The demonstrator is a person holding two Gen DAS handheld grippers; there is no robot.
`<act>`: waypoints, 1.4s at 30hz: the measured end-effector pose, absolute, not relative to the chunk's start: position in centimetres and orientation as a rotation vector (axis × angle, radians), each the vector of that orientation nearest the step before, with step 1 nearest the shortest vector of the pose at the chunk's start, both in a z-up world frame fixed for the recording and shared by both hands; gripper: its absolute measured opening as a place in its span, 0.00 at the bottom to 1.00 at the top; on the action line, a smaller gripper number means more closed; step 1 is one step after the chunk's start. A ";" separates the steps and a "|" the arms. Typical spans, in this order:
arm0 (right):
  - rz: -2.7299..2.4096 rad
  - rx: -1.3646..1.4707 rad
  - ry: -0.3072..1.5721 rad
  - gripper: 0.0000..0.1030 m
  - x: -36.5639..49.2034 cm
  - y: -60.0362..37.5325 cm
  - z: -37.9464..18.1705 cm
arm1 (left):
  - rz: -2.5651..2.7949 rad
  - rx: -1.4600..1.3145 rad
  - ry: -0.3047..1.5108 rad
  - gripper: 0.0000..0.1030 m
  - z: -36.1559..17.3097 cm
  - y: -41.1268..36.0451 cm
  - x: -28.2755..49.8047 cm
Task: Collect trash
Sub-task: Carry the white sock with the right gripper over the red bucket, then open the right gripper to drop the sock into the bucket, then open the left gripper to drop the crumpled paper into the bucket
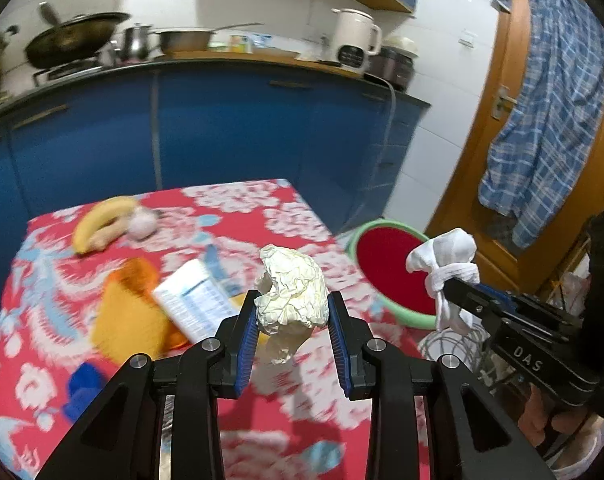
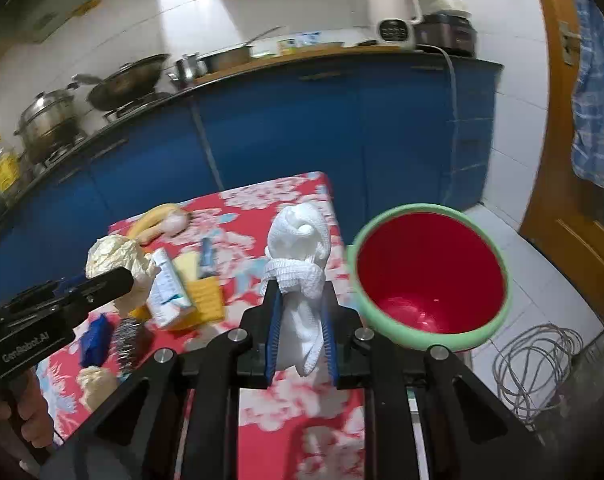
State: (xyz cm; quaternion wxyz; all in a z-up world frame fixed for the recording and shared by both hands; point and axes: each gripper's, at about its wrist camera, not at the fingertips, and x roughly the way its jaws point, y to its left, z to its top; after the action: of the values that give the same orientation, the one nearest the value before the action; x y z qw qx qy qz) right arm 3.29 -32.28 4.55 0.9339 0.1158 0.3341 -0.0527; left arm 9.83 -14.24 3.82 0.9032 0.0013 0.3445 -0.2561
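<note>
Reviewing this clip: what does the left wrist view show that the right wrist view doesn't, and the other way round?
Only the left wrist view: the whole checked blue cloth hanging on the door, and the left gripper head-on, shut on the crumpled cream paper.

Only the right wrist view: the steel steamer pot on the stove, a round wire brush on the table, and the bottom of the red bin.

Both: the right gripper shut on the white knotted cloth, the banana, the white kettle.

wrist views angled down, sharing table (image 1: 262, 208)
</note>
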 end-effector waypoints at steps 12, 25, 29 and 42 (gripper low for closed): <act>-0.247 0.331 0.748 0.21 5.0 -41.0 0.4 | -0.632 0.089 0.771 0.33 1.9 -24.0 13.3; -0.335 0.386 0.784 0.31 6.7 -45.5 -2.9 | -0.667 0.164 0.827 0.33 -1.2 -29.7 16.0; -0.336 0.397 0.753 0.37 6.3 -46.0 -2.6 | -0.666 0.175 0.837 0.33 -1.8 -30.7 16.8; -0.338 0.406 0.696 0.43 5.0 -46.4 -1.2 | -0.679 0.219 0.869 0.34 -3.9 -33.8 17.9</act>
State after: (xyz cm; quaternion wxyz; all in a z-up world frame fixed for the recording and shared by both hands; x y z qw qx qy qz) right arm 5.01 -46.38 -1.23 0.9060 0.1964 0.3372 -0.1637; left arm 17.94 -33.84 -3.89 0.8463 0.1036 0.4118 -0.3218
